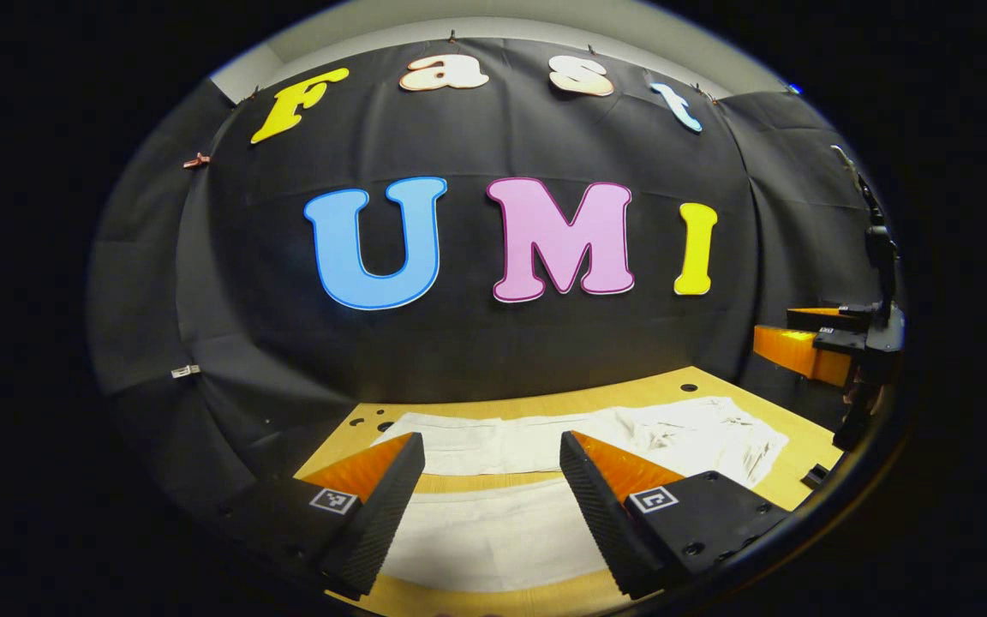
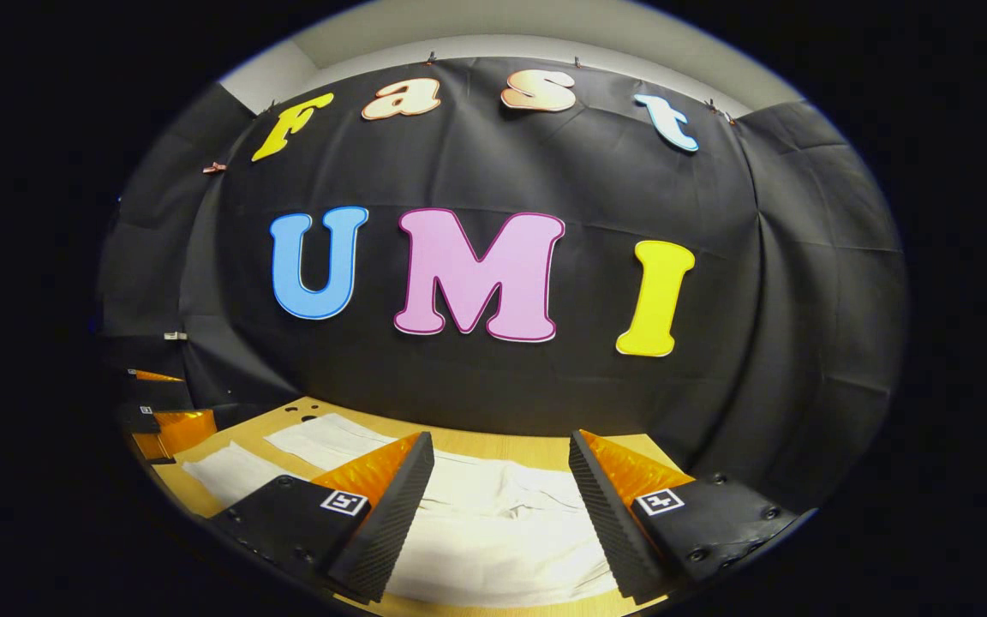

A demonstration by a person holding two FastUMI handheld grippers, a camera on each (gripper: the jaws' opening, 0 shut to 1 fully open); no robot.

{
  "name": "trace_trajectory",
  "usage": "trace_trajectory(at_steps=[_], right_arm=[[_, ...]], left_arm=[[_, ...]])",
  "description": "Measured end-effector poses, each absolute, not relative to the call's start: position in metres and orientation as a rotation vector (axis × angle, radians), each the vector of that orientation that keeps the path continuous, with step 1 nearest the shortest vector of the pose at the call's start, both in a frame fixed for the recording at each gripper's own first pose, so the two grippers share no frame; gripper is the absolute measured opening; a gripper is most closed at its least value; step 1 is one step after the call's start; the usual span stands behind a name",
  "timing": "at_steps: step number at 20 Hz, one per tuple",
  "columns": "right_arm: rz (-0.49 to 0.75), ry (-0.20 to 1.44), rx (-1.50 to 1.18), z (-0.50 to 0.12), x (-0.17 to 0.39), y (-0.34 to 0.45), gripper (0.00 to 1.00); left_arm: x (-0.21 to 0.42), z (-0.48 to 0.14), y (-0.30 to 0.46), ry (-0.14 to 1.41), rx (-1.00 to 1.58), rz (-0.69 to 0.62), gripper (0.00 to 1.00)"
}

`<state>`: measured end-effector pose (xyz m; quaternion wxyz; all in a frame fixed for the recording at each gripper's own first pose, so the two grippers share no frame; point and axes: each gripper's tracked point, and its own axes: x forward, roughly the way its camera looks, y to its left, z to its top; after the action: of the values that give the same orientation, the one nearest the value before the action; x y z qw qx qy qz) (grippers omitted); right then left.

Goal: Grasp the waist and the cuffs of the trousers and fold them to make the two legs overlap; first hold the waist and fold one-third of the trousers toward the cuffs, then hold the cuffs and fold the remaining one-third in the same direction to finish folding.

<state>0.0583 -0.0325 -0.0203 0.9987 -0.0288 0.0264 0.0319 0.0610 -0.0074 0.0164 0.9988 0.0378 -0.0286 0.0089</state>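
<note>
Hovering wide open, left hand-held gripper (image 1: 489, 480) and right hand-held gripper (image 2: 502, 480) hang above white trousers (image 1: 545, 446) spread flat on the counter (image 1: 802, 446). Best: lower together, pinching waist and cuffs at matching edges.

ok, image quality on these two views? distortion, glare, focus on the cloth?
Left gripper view: strong fisheye bend, table edge curves; white trousers evenly lit, wrinkles readable, no glare; the right gripper at the far right rim is dim. Right gripper view: same barrel bend; trousers sharp, soft shadow under the open fingers; left gripper dim at the left rim.
</note>
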Motion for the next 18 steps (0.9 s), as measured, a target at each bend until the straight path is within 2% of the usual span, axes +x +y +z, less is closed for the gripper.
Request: trace_trajectory(at_steps=[7,12,18], right_arm=[[0.079,0.07,-0.192,-0.031,0.069,-0.064,0.97],[0.003,0.112,-0.37,-0.047,0.085,-0.128,0.97],[0.037,0.172,-0.651,-0.077,0.099,-0.187,0.97]], left_arm=[[0.059,0.02,0.003,-0.056,0.088,0.048,0.99],[0.059,0.018,0.015,-0.049,0.095,0.086,0.99],[0.062,-0.023,0.033,0.054,0.074,0.144,0.99]])
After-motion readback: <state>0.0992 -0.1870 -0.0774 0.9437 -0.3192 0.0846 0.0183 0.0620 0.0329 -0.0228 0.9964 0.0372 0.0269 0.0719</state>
